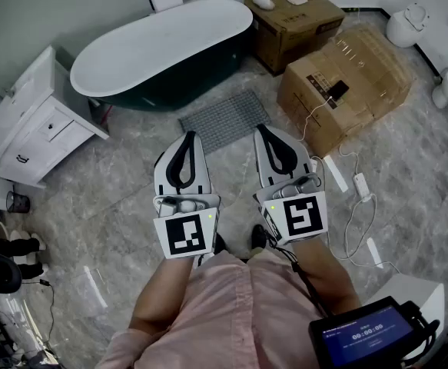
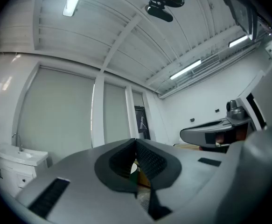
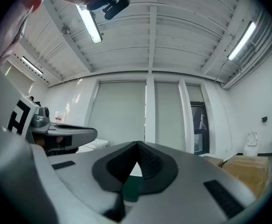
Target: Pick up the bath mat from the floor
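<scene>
Grey ribbed rectangular bath mat (image 1: 225,119) lies flat on the marbled floor tiles (image 1: 131,198) at upper centre of the head view, just beside the dark-sided white bathtub (image 1: 162,48). Held level, the left gripper (image 1: 189,135) and right gripper (image 1: 260,127) overlap its near edge in the frame, both jaw pairs closed on nothing (pads meet in each gripper view). Likely trouble: lowered without opening, they would only shove the mat, and its thin flat edge could slip the pads. Its long axis runs lower left to upper right, parallel with the tub
</scene>
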`<action>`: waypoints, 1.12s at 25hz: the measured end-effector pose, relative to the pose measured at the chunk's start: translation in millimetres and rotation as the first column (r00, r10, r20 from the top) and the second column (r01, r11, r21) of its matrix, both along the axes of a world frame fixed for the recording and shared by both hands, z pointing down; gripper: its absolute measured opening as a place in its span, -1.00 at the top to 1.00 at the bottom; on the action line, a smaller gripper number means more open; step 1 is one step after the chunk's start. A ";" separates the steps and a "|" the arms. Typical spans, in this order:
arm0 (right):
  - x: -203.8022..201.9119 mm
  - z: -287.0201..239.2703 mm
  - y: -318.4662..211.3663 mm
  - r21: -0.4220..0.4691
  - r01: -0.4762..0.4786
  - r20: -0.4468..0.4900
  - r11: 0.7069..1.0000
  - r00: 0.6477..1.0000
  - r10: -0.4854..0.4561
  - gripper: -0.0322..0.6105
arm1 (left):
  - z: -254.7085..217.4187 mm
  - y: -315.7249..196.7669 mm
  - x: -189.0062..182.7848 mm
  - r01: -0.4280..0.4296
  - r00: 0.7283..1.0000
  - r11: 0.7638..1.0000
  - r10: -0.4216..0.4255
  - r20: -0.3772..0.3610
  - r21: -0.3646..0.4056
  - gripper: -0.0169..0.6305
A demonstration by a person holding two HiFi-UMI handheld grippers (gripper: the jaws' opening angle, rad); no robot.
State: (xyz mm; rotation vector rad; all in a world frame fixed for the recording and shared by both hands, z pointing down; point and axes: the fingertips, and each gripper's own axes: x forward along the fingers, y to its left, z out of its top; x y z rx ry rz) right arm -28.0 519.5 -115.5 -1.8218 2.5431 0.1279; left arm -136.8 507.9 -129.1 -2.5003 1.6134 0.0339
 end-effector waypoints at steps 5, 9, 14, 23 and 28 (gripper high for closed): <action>4.1 1.0 1.1 0.005 -0.009 -0.006 1.000 1.000 0.009 0.85 | 2.6 1.1 3.3 -0.002 1.000 1.000 0.002 0.001 -0.001 0.87; 10.2 2.0 3.9 0.018 -0.033 -0.009 0.999 0.999 0.033 0.85 | 6.7 3.1 1.3 0.009 1.000 1.000 -0.009 0.005 -0.015 0.87; 33.1 4.8 0.2 0.016 -0.042 -0.007 0.999 0.999 0.042 0.84 | 13.0 -3.8 13.8 0.029 0.999 0.999 -0.027 0.044 -0.028 0.87; 106.6 17.7 -1.9 0.000 -0.015 0.027 1.000 1.000 0.015 0.84 | 20.8 -5.3 73.4 0.071 0.996 0.996 -0.068 0.063 -0.050 0.87; 117.3 20.9 -6.7 -0.003 -0.008 0.041 1.000 0.999 0.009 0.84 | 26.6 -6.2 83.3 0.076 0.994 0.995 -0.071 0.082 -0.061 0.87</action>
